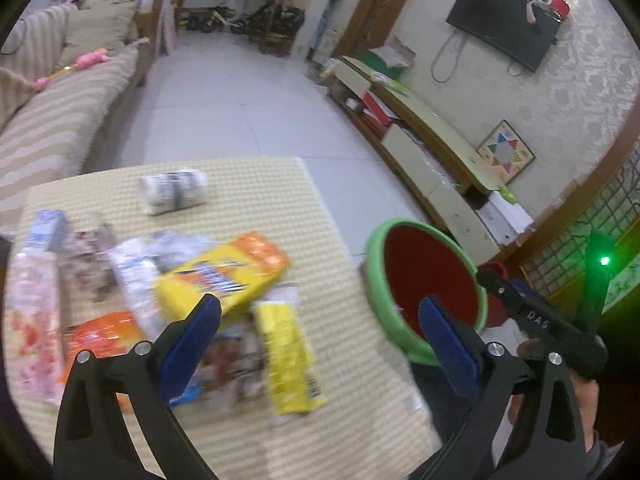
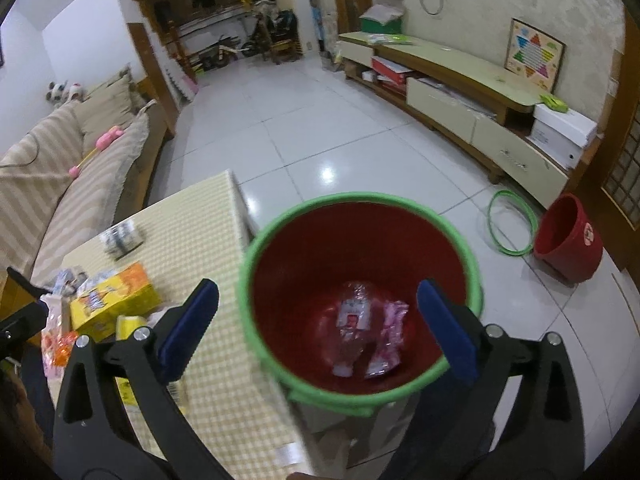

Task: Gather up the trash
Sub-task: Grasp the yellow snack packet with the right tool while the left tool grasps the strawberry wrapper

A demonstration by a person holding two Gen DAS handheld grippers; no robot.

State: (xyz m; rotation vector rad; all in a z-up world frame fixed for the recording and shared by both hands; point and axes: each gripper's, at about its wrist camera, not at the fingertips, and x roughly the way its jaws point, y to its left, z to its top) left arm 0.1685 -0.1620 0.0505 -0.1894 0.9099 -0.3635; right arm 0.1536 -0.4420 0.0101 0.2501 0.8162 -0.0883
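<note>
Both claws, left claw [image 1: 320, 340] and right claw [image 2: 318, 330], gape wide, empty; bin [image 2: 256, 240] holds trash; next grab wrappers [image 1: 286, 356] near the table [image 1: 256, 184] edge.

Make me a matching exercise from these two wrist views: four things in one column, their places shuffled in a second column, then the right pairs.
Things:
1. clear plastic bottle
2. yellow and orange box
3. green hoop
4. pink toy

Places:
A. on the striped sofa
B. flat on the floor beside the second red bin
C. inside the green-rimmed bin
D. on the checked table among the wrappers

Pairs: 1-C, 2-D, 3-B, 4-A
</note>
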